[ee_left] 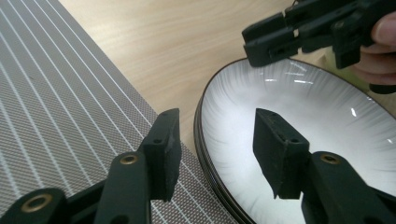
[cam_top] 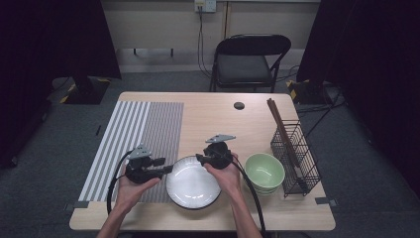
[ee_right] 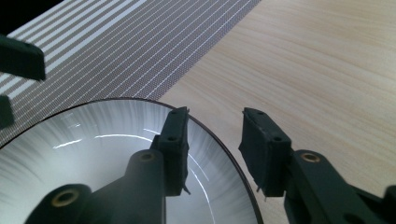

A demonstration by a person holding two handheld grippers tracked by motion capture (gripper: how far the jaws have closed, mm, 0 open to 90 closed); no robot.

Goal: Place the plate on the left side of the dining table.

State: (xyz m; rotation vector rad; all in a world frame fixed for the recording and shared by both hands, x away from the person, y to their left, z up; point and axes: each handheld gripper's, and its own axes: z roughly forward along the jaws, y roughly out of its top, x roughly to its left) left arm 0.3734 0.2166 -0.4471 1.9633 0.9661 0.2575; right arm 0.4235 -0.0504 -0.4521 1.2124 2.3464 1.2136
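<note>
Straddling opposite rims of one round, glossy white ceramic plate (cam_top: 192, 187) with a dark edge, the left gripper (cam_top: 167, 169) and right gripper (cam_top: 199, 158) stood with jaws apart, not clamped. The plate lay on the pale wooden counter (cam_top: 213, 116), touching one woven striped grey placemat (cam_top: 136, 139).

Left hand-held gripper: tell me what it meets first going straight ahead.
Likely the white plate: the left hand-held gripper already straddles its near rim. Beyond it, the right hand-held gripper is at the far rim.

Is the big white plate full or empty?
Empty. The plate shows only its bare, shiny white inside with thin grey lines, seen close in both gripper views; no food lies on it.
</note>
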